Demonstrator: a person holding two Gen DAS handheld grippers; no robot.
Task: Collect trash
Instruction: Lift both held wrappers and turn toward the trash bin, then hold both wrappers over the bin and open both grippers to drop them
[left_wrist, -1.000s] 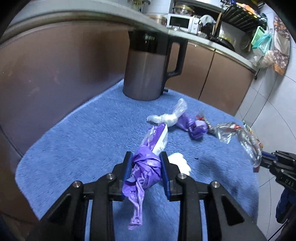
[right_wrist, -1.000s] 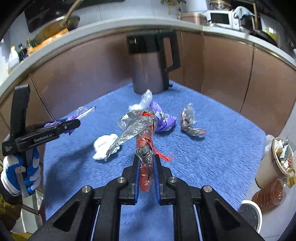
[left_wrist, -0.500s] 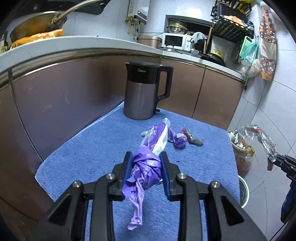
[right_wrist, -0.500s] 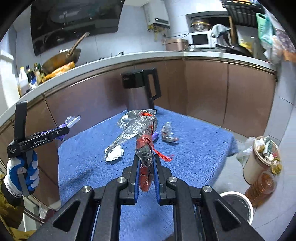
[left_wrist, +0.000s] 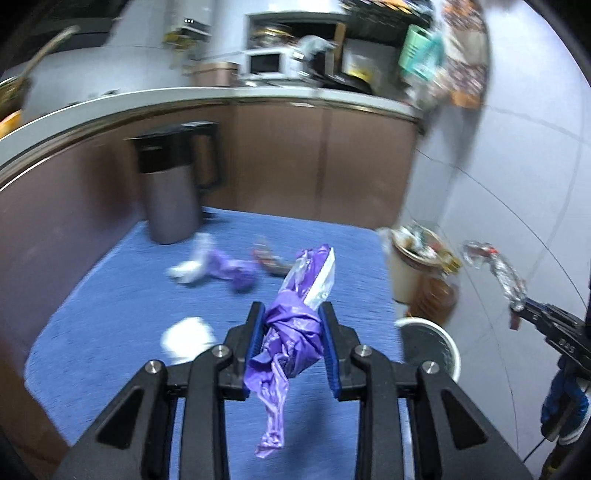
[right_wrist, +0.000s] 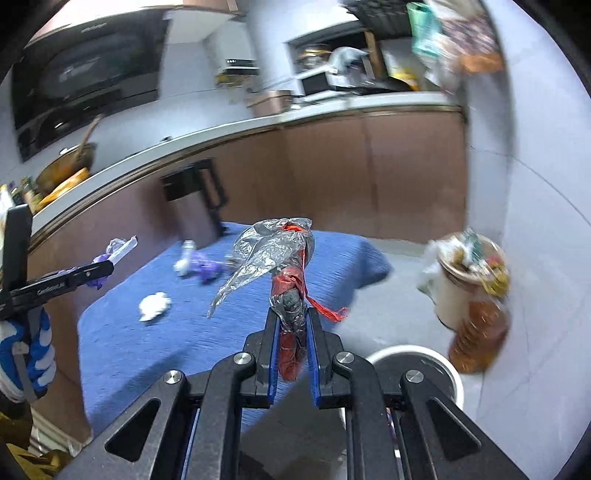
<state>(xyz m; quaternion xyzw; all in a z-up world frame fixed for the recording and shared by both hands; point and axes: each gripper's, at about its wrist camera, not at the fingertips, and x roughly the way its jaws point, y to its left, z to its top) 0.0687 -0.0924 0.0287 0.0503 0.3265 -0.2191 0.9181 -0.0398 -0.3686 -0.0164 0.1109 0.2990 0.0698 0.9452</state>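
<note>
My left gripper (left_wrist: 291, 347) is shut on a crumpled purple wrapper (left_wrist: 291, 328) and holds it above the blue mat (left_wrist: 110, 314). My right gripper (right_wrist: 291, 347) is shut on a silver and red wrapper (right_wrist: 284, 266), held off the mat's right edge above the floor. A white-rimmed bin (right_wrist: 417, 365) stands on the floor just right of it; it also shows in the left wrist view (left_wrist: 432, 343). A white paper wad (left_wrist: 188, 336), a purple wrapper (left_wrist: 229, 269) and a small foil wrapper (left_wrist: 269, 258) lie on the mat.
A dark kettle (left_wrist: 170, 192) stands at the mat's back left. A full cup of rubbish (right_wrist: 465, 273) and an amber jar (right_wrist: 480, 336) stand on the floor by the tiled wall. Brown cabinets (left_wrist: 317, 158) run behind the mat.
Both grippers have swung right and back from the mat with their wrappers still held. The white bin and the floor have come into view.
</note>
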